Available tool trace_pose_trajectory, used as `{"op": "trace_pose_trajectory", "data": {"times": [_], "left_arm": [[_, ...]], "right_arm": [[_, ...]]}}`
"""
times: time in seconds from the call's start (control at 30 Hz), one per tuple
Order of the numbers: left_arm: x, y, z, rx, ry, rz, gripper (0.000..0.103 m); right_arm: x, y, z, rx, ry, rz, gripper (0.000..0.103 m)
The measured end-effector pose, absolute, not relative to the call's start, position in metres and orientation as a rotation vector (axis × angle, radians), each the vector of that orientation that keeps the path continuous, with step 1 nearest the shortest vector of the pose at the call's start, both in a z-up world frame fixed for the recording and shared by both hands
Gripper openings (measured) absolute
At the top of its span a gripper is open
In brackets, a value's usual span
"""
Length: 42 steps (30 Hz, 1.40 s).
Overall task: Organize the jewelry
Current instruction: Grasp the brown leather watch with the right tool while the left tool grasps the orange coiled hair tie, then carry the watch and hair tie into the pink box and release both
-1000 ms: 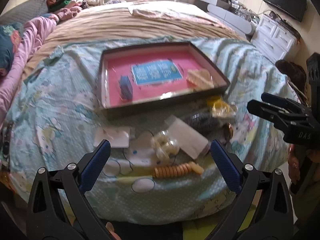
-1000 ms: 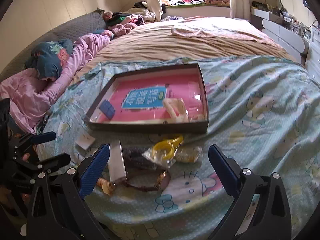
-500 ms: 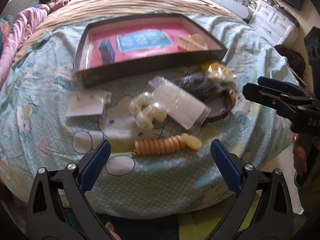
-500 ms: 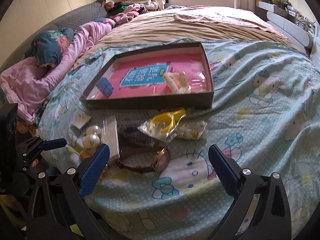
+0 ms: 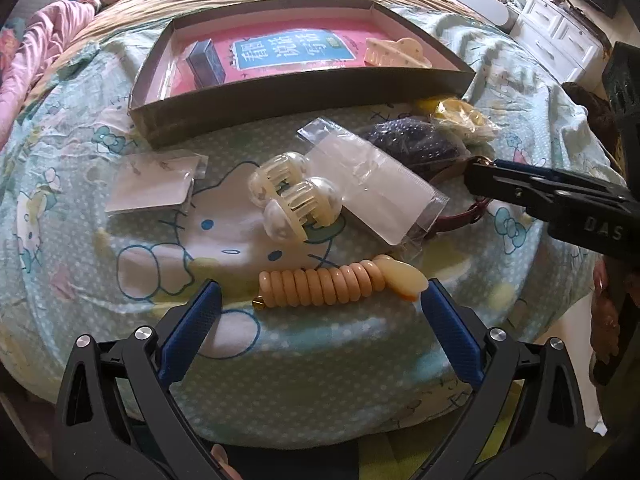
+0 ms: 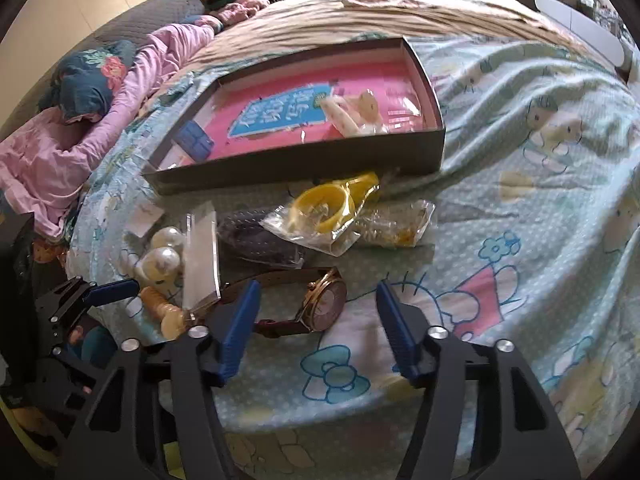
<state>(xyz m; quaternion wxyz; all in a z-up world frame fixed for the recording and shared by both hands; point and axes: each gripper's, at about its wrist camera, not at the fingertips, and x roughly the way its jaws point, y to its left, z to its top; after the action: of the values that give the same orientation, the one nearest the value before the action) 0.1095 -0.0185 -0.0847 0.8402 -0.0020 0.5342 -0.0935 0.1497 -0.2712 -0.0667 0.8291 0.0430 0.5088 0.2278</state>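
A: Right gripper (image 6: 318,308): where's the watch (image 6: 320,304)?

B: Lying on the bed (image 6: 520,200), dial between the jaws; they have just been closing, still apart, pads not touching it.

A: Left gripper (image 5: 320,300)?

B: Jaws wide apart, the coiled hair tie (image 5: 340,286) just ahead between the tips, untouched.

A: Room?

B: Bare blanket right of the watch; bed edge close below. Box (image 5: 304,96) beyond the clutter.

A: Versus earlier?

B: Both grippers lower, items nearer.

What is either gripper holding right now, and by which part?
Nothing. The left gripper is open above the coil tie; the right gripper, jaws just closing, straddles the watch without pressing it.
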Motion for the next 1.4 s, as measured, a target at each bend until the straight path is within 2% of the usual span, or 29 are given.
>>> {"op": "trace_pose_trajectory", "data": {"times": [0.17, 0.23, 0.27, 0.37, 0.4, 0.47, 0.6, 0.83, 0.97, 1.4], "left_arm": [[0.112, -0.019, -0.089, 0.003, 1.125, -0.186, 0.093], [0.114, -0.020, -0.089, 0.008, 1.120, -0.182, 0.093], [0.114, -0.020, -0.089, 0.011, 1.115, -0.180, 0.093], [0.115, -0.021, -0.091, 0.020, 1.111, -0.172, 0.092], [0.115, -0.022, -0.091, 0.027, 1.111, -0.169, 0.089], [0.117, -0.025, -0.091, 0.041, 1.105, -0.161, 0.078], [0.114, -0.024, -0.085, 0.034, 1.089, -0.169, 0.048], [0.108, -0.019, -0.078, -0.005, 1.091, -0.181, 0.034], [0.106, -0.016, -0.069, -0.027, 1.085, -0.196, 0.029], [0.109, 0.001, -0.024, -0.082, 1.000, -0.186, 0.029]], "right_arm": [[0.151, -0.277, -0.074, 0.102, 1.098, 0.479, 0.022], [0.151, -0.282, -0.074, 0.112, 1.094, 0.477, 0.011], [0.150, -0.286, -0.073, 0.117, 1.088, 0.476, 0.010], [0.149, -0.297, -0.069, 0.128, 1.070, 0.470, 0.009], [0.149, -0.301, -0.067, 0.133, 1.060, 0.468, 0.009], [0.148, -0.305, -0.063, 0.138, 1.045, 0.465, 0.009], [0.149, -0.313, -0.054, 0.148, 1.017, 0.456, 0.009], [0.148, -0.311, -0.036, 0.141, 0.962, 0.463, 0.009], [0.150, -0.311, -0.027, 0.147, 0.938, 0.466, 0.009], [0.158, -0.307, 0.000, 0.141, 0.869, 0.476, 0.009]]}}
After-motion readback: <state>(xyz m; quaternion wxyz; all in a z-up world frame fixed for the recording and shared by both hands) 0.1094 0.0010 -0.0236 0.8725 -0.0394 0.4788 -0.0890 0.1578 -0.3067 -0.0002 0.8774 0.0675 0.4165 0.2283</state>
